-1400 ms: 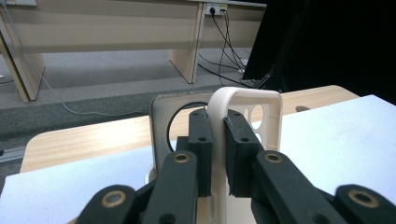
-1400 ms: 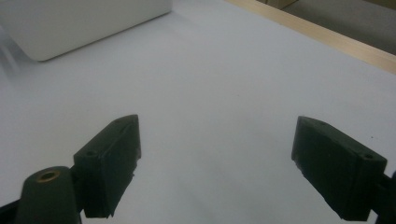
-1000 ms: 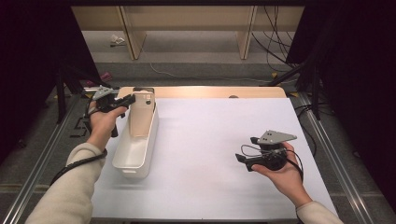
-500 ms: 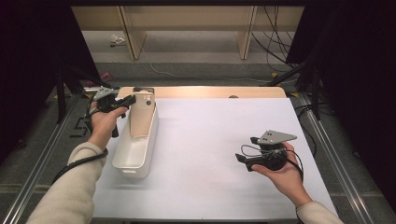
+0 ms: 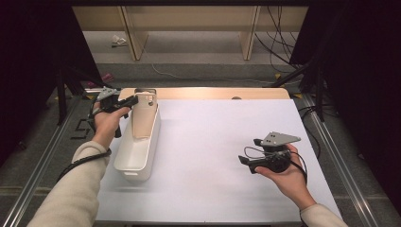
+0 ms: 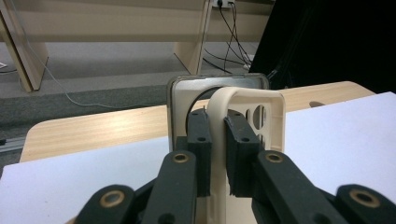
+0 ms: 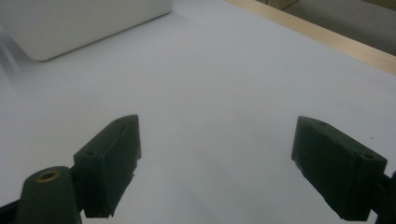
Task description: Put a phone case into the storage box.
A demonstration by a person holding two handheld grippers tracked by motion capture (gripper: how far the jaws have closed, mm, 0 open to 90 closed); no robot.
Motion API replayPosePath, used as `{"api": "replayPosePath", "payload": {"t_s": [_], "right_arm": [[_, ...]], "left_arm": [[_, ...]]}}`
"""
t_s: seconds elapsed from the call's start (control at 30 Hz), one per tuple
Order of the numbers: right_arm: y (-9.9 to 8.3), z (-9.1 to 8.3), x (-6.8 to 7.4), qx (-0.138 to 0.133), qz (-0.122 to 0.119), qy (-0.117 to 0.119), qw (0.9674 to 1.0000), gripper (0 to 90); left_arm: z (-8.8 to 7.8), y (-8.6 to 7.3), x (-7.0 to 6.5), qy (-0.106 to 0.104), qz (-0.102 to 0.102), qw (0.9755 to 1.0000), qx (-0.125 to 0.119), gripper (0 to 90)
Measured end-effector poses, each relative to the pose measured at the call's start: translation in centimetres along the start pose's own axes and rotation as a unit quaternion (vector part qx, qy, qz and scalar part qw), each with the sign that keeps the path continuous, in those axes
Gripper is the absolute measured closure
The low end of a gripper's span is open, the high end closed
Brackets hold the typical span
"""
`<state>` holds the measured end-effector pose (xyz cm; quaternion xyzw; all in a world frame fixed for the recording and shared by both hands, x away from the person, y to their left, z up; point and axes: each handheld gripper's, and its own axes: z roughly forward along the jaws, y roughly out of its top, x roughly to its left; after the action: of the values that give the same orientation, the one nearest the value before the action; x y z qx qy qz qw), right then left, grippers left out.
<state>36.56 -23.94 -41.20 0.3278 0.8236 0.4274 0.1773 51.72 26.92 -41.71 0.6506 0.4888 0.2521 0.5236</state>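
- At the left edge of the table [image 5: 222,198], the left gripper [image 5: 128,101] is held in the person's left hand [image 5: 107,124], level with the far end of a white bin [image 5: 128,160].
- From the left gripper view, its two black jaws are seen clamped on the thin edge of a cream plastic phone case [image 6: 236,109]; the edge is pinched between the pads [image 6: 200,140].
- The case is held upright, and cut-out holes are seen in its upper corner beside the jaws.
- From the high view, the case [image 5: 143,116] is seen standing tall over the far end of the bin, its lower part inside the bin's walls; whether it touches the bin floor cannot be told.
- The bin is long and narrow and is set lengthwise near the table's left side, on the white sheet that covers most of the tabletop.
- A strip of bare wood is left showing along the far edge of the table.
- Well apart, toward the right near side, the right gripper [image 5: 243,160] is held in the right hand [image 5: 288,177] just above the white surface.
- From the right gripper view, its jaws are seen spread wide, with nothing between them but the white sheet; a corner of the white bin [image 7: 88,23] is seen at the upper left.
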Motion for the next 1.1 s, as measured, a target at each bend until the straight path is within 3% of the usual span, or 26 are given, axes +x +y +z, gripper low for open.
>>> {"api": "replayPosePath", "payload": {"t_s": [0.77,1.1], "right_arm": [[0.02,0.19,-0.01,0.002,-0.001,0.003,1.0,16.6],[0.02,0.17,-0.06,0.001,-0.001,0.003,1.0,16.6]], "left_arm": [[0.87,0.19,0.26,0.023,0.025,0.9991,0.023,77.9],[0.9,-0.11,0.47,0.058,0.05,0.9958,0.051,72.3]]}}
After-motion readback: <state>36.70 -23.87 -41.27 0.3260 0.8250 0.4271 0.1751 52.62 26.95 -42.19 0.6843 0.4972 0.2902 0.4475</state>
